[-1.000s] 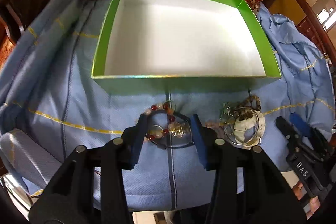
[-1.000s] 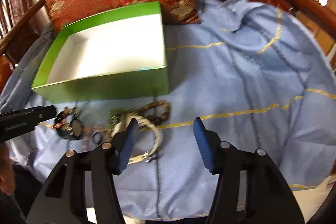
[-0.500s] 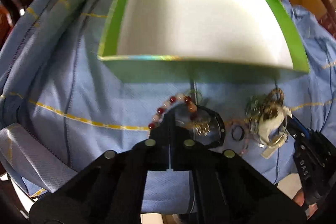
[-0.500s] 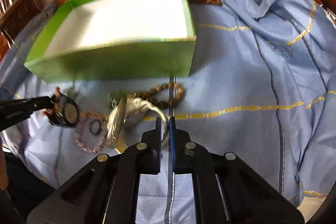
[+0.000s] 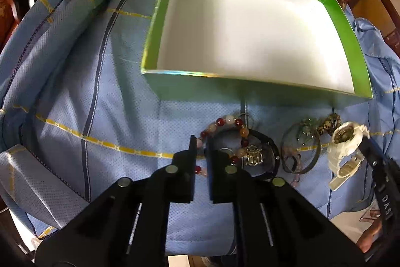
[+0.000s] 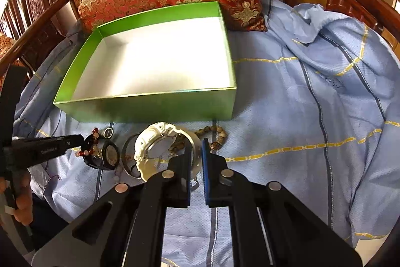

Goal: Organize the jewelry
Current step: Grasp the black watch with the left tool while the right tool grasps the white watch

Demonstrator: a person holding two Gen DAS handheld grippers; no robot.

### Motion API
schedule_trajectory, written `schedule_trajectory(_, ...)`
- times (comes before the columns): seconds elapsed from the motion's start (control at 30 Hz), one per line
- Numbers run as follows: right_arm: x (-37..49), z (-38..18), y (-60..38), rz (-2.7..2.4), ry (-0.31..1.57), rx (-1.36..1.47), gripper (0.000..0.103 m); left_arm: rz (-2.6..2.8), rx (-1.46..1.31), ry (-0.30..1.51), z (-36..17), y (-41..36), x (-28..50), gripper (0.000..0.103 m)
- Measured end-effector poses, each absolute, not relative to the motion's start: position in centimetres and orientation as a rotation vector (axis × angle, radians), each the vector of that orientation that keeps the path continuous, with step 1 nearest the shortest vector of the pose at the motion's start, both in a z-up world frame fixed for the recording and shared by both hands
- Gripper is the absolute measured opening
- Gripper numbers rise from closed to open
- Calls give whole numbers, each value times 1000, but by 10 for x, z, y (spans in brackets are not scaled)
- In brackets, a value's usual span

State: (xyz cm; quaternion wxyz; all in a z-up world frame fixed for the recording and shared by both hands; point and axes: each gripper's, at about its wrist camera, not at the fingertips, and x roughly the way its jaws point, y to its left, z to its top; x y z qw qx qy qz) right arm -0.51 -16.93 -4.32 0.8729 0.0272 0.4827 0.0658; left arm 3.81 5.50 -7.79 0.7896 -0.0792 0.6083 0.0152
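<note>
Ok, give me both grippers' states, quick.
Left gripper: closed on the bead bracelet, jaws just eased open slightly.
Right gripper: closed on the white watch by its strap.

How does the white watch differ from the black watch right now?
The white watch is tipped up, its strap pinched in the right gripper; the black watch lies on the cloth. The red-bead bracelet drapes over the black watch, not the white watch. Both sit outside the green box.
</note>
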Motion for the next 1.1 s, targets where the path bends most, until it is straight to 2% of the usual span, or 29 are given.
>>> schedule_trajectory(0.07, -6, -48, -167, 142, 1023, 57, 9, 41, -185, 1310, -79, 59, 39, 17)
schedule_trajectory(0.17, -8, -54, -168, 138, 1035, 58, 9, 125, -205, 1315, -83, 74, 42, 11)
schedule_trajectory(0.3, -9, -57, -171, 131, 1041, 64, 9, 173, -261, 1320, -84, 93, 42, 12)
schedule_trajectory(0.53, -6, -62, -176, 89, 1050, 52, 9, 27, -232, 1365, -88, 76, 38, 16)
schedule_trajectory(0.57, -6, -62, -178, 77, 1049, 50, 10, 21, -236, 1374, -90, 75, 39, 17)
schedule_trajectory(0.63, -5, -60, -184, 52, 1041, 59, 14, 13, -248, 1394, -93, 79, 37, 27)
schedule_trajectory(0.73, -5, -57, -191, 56, 1039, 89, 16, 2, -270, 1395, -93, 87, 37, 36)
schedule_trajectory(0.87, -6, -54, -188, 66, 1034, 85, 17, -28, -328, 1410, -99, 99, 30, 36)
schedule_trajectory(1.0, -5, -56, -180, 86, 1039, 75, 17, -21, -404, 1409, -111, 105, 29, 30)
schedule_trajectory(1.07, -6, -59, -177, 92, 1045, 69, 17, -32, -422, 1383, -108, 100, 25, 22)
schedule_trajectory(1.1, -6, -60, -176, 92, 1046, 68, 17, -46, -425, 1376, -108, 98, 29, 9)
